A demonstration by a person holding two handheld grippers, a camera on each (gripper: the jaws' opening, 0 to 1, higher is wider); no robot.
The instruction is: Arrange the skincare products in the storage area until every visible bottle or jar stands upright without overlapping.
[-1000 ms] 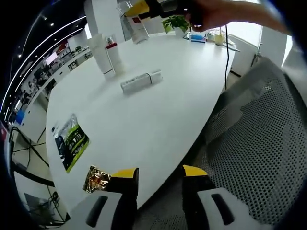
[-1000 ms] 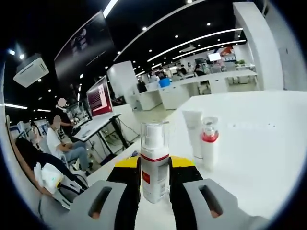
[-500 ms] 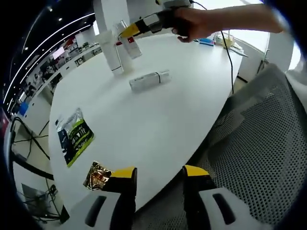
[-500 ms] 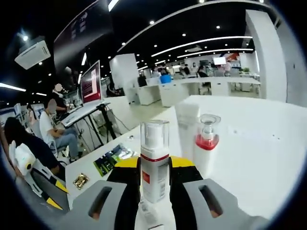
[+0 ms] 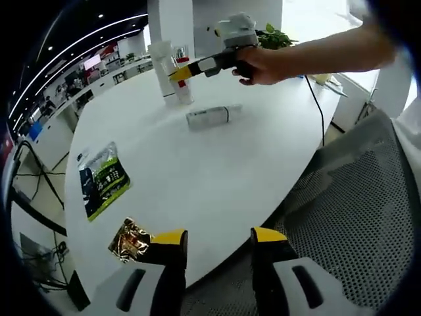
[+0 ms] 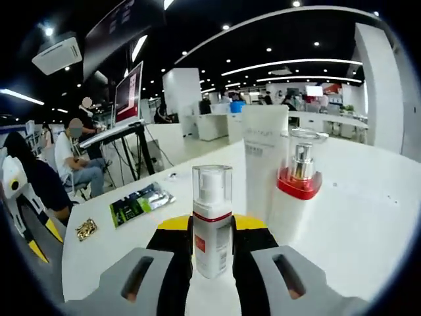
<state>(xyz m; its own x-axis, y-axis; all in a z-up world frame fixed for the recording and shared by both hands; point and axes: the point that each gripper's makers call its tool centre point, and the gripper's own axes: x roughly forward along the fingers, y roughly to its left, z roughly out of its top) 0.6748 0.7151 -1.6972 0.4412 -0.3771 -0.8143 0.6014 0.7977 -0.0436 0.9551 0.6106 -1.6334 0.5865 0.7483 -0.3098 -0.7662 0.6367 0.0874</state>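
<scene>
The right gripper (image 6: 212,247) is clenching an upright pump bottle (image 6: 212,227) beside the red-collared bottle (image 6: 297,197); the left gripper (image 5: 218,245) is hovering, jaws released, over the bench (image 5: 197,171).

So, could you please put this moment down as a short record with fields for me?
right tool: shut on pump bottle, held upright above the table
left tool: open, holding nothing, at the table's near edge
standing upright: white tube and red-collared bottle, side by side
lying down: white bottle
other items: green packet, gold packet
</scene>
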